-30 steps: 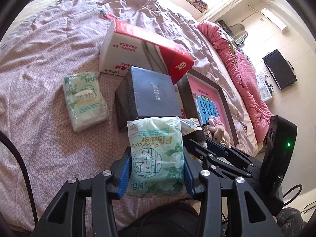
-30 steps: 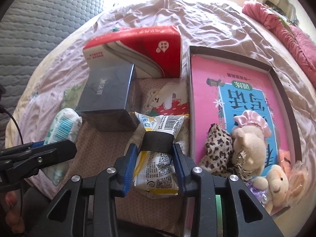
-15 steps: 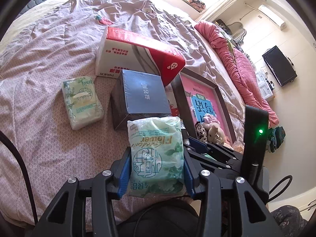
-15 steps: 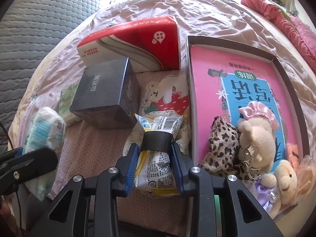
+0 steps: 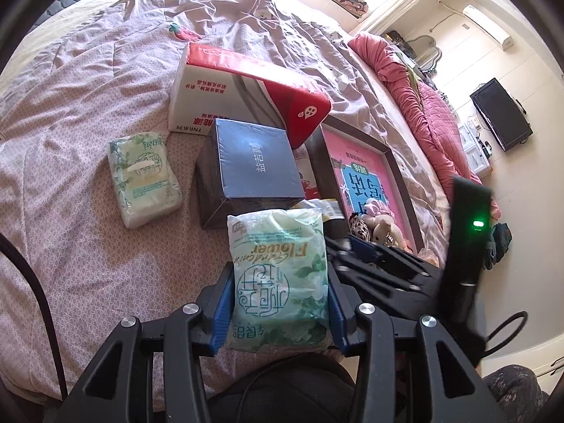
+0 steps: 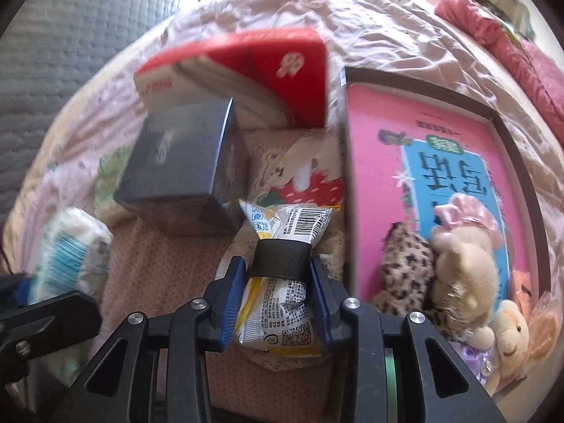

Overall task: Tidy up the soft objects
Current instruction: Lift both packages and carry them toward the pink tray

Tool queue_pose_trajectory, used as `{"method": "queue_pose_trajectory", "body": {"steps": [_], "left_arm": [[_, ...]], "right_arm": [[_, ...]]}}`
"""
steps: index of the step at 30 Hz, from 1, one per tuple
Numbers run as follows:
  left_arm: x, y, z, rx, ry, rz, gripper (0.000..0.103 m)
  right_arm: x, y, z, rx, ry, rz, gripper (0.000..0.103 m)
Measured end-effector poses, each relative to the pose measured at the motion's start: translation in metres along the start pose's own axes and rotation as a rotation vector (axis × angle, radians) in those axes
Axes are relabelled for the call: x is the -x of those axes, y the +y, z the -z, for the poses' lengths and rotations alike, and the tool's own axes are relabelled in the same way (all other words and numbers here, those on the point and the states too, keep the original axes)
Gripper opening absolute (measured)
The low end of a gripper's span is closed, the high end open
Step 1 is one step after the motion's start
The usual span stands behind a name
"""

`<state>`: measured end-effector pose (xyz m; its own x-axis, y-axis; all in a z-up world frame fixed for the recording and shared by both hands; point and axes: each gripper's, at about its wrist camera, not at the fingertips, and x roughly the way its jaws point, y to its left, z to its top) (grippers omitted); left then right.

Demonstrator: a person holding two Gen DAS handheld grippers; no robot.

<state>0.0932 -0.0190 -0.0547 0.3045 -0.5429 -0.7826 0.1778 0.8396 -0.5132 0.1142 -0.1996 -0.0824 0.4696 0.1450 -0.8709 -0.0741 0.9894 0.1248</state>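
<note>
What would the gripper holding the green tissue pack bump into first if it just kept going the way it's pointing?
Probably the dark blue box: it sits just past the green tissue pack clamped in the left gripper. Depth is hard to judge, so the pack might meet the bedspread first.

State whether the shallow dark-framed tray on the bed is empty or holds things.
Holds things: the tray contains a pink book, with plush toys piled at its near end.

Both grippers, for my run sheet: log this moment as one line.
left gripper: shut on green floral tissue pack | right gripper: shut on yellow-white snack packet | shallow dark tray: plush toys inside
</note>
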Motion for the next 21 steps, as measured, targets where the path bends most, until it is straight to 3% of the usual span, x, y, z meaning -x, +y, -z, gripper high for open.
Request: {"method": "queue_pose_trajectory", "body": {"steps": [10,21], "left_arm": [[0.01,-0.025,-0.003,-0.048,-0.028,-0.01,0.046],[0.023,-0.08,-0.005,-0.158,-0.053,-0.009,0.046]], "right_arm": [[0.061,-0.014,0.0,-0.022,-0.132,-0.069,0.034],[0.135,-0.054,-0.001,-0.07,-0.273,-0.034,0.034]]}}
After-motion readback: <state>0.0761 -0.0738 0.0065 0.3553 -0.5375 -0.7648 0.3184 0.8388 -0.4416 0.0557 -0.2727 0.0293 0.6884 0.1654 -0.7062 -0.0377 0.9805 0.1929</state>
